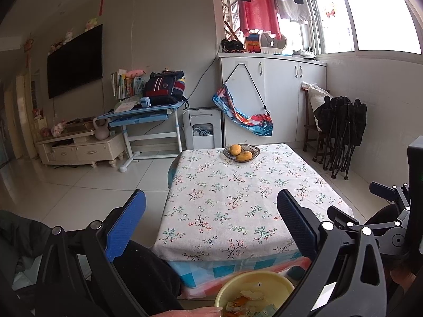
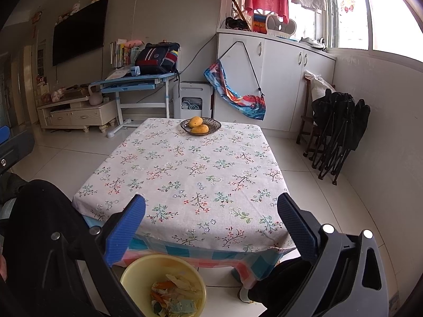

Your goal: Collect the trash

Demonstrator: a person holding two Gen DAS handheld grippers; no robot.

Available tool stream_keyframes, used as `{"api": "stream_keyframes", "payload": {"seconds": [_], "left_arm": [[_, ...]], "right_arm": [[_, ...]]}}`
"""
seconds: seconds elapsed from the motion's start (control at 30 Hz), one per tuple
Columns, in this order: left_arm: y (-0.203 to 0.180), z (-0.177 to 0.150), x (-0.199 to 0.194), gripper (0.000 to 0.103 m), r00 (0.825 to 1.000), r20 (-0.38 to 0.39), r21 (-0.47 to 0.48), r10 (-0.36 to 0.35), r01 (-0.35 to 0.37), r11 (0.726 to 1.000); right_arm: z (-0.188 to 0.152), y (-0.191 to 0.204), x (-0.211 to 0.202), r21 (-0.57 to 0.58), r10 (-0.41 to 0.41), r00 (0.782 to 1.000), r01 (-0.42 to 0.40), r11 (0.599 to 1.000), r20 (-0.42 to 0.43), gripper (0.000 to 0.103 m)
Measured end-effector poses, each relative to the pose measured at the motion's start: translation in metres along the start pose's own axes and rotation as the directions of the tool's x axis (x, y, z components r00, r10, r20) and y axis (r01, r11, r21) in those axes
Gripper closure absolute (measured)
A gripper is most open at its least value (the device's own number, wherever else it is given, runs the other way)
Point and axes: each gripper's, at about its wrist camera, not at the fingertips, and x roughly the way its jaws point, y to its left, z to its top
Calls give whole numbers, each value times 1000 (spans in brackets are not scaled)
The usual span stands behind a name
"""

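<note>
Both grippers, left gripper (image 1: 211, 224) and right gripper (image 2: 211, 224), we hold spread, empty; only the right view shows the yellow bin (image 2: 137, 277) whole, before the floral table (image 2: 185, 171).

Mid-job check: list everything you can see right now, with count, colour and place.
table: one, floral white cloth, centre
bowl: one, dark, far end of table
mangoes: two, yellow-orange, in the bowl
bin: one, yellow, on floor at table's near edge
trash: mixed scraps, inside the bin
desk: one, blue, by back wall
backpack: one, dark, on the desk
TV: one, black, on the wall
left claw: open, empty
right claw: open, empty
</note>
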Motion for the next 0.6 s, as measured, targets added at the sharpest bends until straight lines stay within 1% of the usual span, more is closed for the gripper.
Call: {"api": "stream_keyframes", "payload": {"seconds": [0.33, 0.6], "left_arm": [[-7, 8, -6, 7, 1000, -2, 31, 19, -19, 999], [-3, 8, -5, 7, 999, -5, 27, 33, -33, 999]], "right_arm": [[0, 1, 1, 3, 5, 1000, -5, 1000, -6, 7], [-1, 3, 3, -2, 11, 1000, -11, 1000, -9, 7]]}}
